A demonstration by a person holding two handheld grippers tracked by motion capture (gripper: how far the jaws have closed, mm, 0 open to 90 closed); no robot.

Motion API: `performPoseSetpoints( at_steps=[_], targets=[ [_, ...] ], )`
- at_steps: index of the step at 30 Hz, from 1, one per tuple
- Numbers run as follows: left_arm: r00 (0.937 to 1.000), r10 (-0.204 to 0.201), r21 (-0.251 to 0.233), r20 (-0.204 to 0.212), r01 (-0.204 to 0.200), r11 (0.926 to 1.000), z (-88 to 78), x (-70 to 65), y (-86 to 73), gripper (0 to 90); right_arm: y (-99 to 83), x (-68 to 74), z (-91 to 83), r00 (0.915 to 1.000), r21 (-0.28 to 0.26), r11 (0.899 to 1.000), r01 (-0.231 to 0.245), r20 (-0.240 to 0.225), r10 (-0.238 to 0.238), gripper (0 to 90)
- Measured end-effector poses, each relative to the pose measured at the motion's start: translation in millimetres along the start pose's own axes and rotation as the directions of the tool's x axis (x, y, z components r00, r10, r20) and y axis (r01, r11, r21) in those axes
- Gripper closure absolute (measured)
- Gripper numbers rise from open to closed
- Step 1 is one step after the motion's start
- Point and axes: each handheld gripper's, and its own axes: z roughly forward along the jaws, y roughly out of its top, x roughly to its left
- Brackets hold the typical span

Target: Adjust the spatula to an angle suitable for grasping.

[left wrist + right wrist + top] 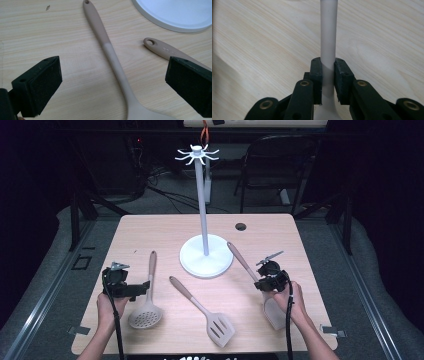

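Three beige utensils are on the wooden table [150,227]. A perforated skimmer [147,307] lies at the left, and its handle [112,57] runs between the wide-apart jaws of my left gripper [145,288] [112,68], which is open and touches nothing. A slotted turner [210,317] lies in the middle, its handle end [160,47] beside the left gripper's far jaw. My right gripper [258,283] [328,66] is shut on the handle [328,35] of a spatula [241,260], whose pale blade [273,312] sits under the person's right hand.
A white utensil stand [204,210] with hooks [197,155] at its top rises from a round base [192,262] [175,12] at the table's centre. A cable hole [241,226] is at the back right. A chair [280,160] stands behind the table.
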Motion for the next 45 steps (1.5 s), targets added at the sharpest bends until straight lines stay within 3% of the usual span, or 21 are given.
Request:
performPoseSetpoints(
  at_steps=[10,16,17,23,34,40,45],
  targets=[
    [0.9996,0.022,-0.004,0.019,-0.022,0.9998,1.4,-7.6,1.3,0.6,5.0,18.0,-1.9,0.997,-0.041,0.996,0.076,-0.013,-0.076,78.3],
    [0.999,0.025,-0.013,0.037,-0.024,0.9996,0.8,-12.5,3.7,0.6,6.3,24.5,-2.3,0.9962,-0.09,0.993,0.081,-0.024,-0.084,78.3],
    [0.9987,0.03,-0.015,0.041,-0.029,0.9995,0.5,-13.5,4.3,0.6,7.3,24.8,-4.1,0.9949,-0.072,0.993,0.098,-0.014,-0.1,78.3],
    [0.9975,0.035,-0.032,0.061,-0.034,0.9989,-1.1,-20.5,8.6,0.6,10.2,30.3,-5.6,0.9913,-0.099,0.986,0.13,-0.005,-0.132,78.3],
    [0.9928,0.068,-0.053,0.099,-0.063,0.9966,3.3,-35.8,19.6,0.7,14.6,36.6,-8.3,0.9887,-0.132,0.98,0.148,-0.003,-0.15,78.3],
    [0.9907,0.069,-0.053,0.117,-0.063,0.9966,7.1,-36.2,20.0,0.8,18.3,36.4,-7.6,0.9906,-0.156,0.979,0.133,-0.011,-0.136,78.3],
    [0.989,0.07,-0.052,0.13,-0.063,0.9966,8.1,-37.1,20.9,0.8,19.6,37.2,-8.0,0.9884,-0.158,0.976,0.151,0.004,-0.152,78.3]
  ],
)
